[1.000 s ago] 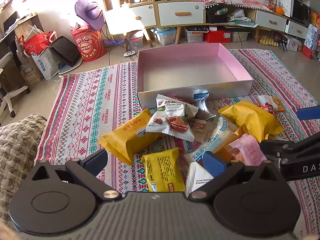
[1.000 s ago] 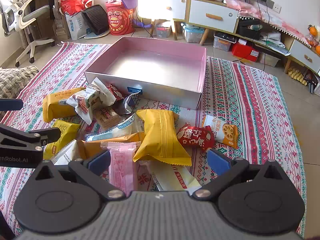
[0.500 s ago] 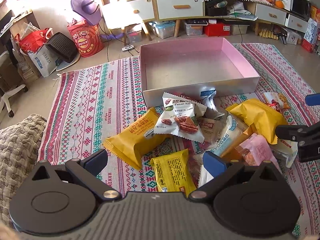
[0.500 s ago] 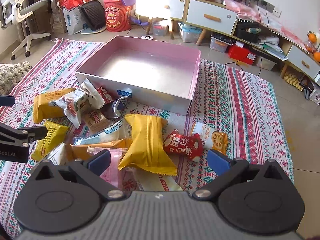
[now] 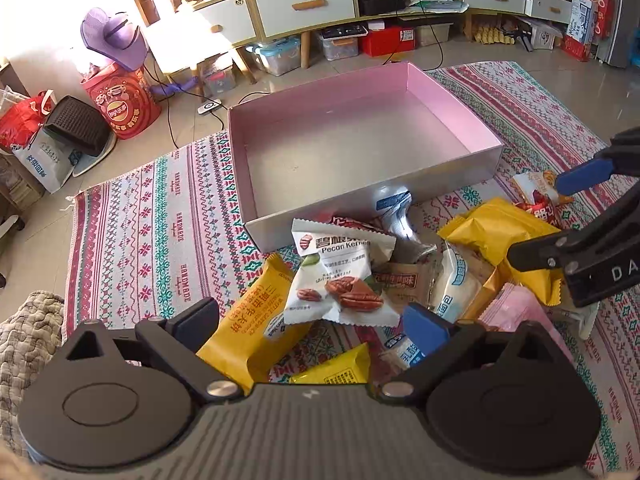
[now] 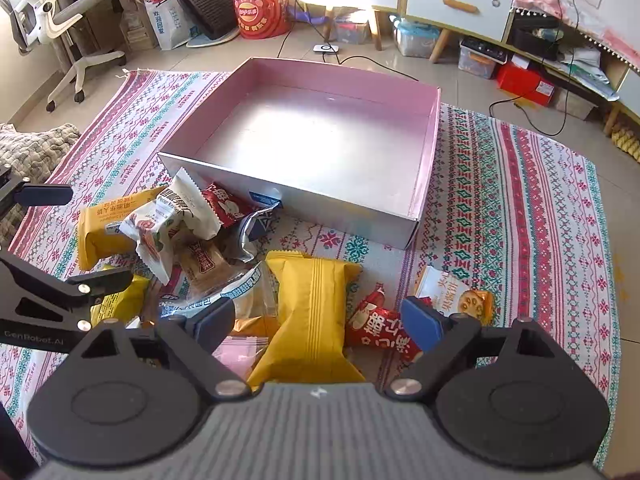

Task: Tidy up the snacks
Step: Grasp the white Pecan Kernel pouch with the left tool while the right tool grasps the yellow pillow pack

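Note:
An empty pink box [image 5: 452, 96] [image 6: 434, 128] stands on a patterned rug. A pile of snack packs lies in front of it: a white pecan pack [image 5: 340, 276] [image 6: 172, 216], yellow packs [image 5: 256, 316] [image 6: 312, 312], a red pack [image 6: 380, 332], a pink pack [image 5: 520, 312]. My left gripper [image 5: 312, 320] is open above the long yellow pack and the pecan pack. My right gripper [image 6: 320, 320] is open, its jaws either side of the big yellow pack. Neither holds anything.
The rug [image 5: 152, 220] lies on a tiled floor. A grey blanket [image 5: 24, 320] is at the left. Cabinets [image 5: 304, 0], storage bins, a red bucket [image 5: 120, 104] and an office chair [image 6: 60, 20] stand behind the box.
Both grippers have moved forward and lower toward the snack pile. The right gripper now straddles the big yellow pack. Both stay open.

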Action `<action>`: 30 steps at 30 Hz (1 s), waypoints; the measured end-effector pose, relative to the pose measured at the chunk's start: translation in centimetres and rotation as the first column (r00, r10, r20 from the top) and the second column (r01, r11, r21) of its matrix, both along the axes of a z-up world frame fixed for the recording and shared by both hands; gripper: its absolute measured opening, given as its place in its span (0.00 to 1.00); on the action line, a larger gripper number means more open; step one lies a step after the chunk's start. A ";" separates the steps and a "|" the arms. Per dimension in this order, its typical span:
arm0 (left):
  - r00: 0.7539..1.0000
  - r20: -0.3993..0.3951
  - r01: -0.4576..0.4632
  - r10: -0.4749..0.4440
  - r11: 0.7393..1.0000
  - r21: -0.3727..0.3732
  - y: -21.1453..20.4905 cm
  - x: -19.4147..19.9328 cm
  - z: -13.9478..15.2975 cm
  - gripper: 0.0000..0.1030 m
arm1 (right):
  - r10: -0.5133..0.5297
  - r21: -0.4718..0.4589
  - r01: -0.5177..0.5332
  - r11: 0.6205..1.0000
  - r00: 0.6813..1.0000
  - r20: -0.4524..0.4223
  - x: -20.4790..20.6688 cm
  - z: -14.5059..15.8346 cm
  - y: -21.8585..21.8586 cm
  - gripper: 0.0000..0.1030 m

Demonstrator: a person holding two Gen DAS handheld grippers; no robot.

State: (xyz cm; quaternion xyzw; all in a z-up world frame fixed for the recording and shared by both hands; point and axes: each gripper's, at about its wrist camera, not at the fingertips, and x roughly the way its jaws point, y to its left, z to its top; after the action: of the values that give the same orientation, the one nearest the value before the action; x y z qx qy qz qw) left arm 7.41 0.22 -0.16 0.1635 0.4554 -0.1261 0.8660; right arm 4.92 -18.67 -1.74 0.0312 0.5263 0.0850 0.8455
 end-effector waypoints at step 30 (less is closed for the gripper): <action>0.998 -0.052 -0.044 0.041 0.997 -0.067 -1.4 3.9 -3.3 0.58 | 0.008 0.037 -0.008 0.999 1.000 -0.001 -0.2 -1.5 -0.3 0.36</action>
State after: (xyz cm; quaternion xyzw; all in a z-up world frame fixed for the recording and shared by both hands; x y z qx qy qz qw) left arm 11.26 -1.20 -3.44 0.1209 0.4759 -0.1273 0.8618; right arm 4.69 -18.94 -3.26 0.0447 0.5253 0.0982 0.8440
